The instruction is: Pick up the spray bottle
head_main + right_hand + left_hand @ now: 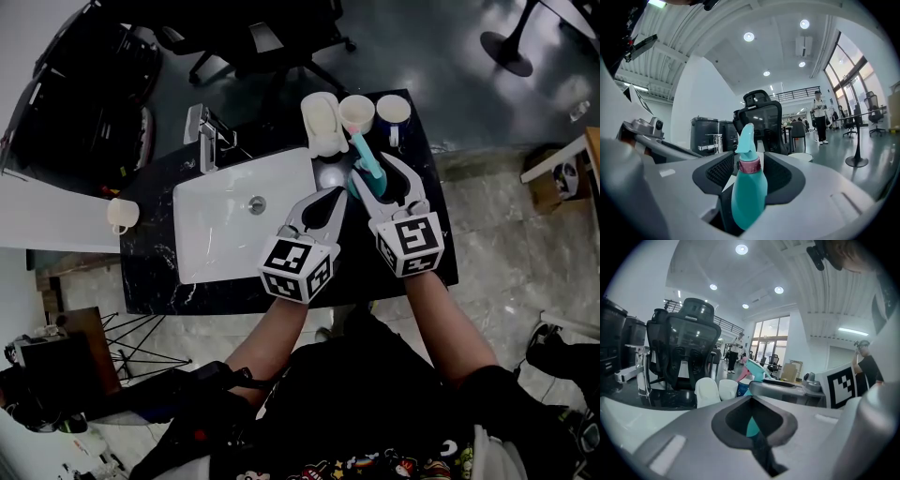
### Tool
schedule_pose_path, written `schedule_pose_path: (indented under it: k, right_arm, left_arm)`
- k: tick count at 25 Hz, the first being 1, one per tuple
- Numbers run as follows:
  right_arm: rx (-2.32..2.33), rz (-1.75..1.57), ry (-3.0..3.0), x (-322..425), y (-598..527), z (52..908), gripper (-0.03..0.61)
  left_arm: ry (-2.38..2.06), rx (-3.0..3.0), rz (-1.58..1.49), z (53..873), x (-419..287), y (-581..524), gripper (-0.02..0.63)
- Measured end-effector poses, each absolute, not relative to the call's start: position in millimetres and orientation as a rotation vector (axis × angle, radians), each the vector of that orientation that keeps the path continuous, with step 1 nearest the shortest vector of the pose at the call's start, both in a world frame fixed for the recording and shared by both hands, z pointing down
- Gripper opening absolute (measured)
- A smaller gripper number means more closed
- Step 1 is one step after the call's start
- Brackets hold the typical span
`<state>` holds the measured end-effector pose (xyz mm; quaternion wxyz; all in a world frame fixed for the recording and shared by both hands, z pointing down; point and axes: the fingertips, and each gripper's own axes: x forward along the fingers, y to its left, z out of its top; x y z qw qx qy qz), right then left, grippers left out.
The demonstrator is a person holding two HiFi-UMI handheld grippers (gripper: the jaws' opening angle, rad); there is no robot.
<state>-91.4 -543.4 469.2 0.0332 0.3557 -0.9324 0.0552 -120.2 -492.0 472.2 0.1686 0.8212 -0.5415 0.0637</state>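
The spray bottle (366, 157) is teal with a pink collar and tilts over the right part of the black counter (157, 274). My right gripper (380, 178) is shut on it. In the right gripper view the bottle (749, 187) stands upright between the jaws, its nozzle pointing away. My left gripper (336, 195) hovers just left of the bottle, over the sink's right edge, with its jaws shut and nothing in them. The left gripper view shows the bottle's trigger head (757, 370) beyond the shut left gripper (752, 398).
A white sink (234, 225) with a chrome faucet (208, 131) fills the counter's middle. At the back right stand a white cup (321, 122), a pinkish cup (357, 112) and a blue cup (394, 111). A white mug (120, 216) sits far left. A black office chair (262, 37) stands behind.
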Motion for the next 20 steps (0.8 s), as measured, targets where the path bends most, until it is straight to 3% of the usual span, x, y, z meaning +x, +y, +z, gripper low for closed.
schedule_pose_path:
  k: [9, 20]
  right_arm:
    - [1.126, 0.118, -2.846, -94, -550, 469, 0.172]
    - [1.164, 0.104, -2.852, -85, -539, 453, 0.172]
  left_arm:
    - [-1.551, 2.333, 0.182, 471, -127, -495, 0.000]
    - [-1.527, 2.372, 0.170, 462, -122, -489, 0.000]
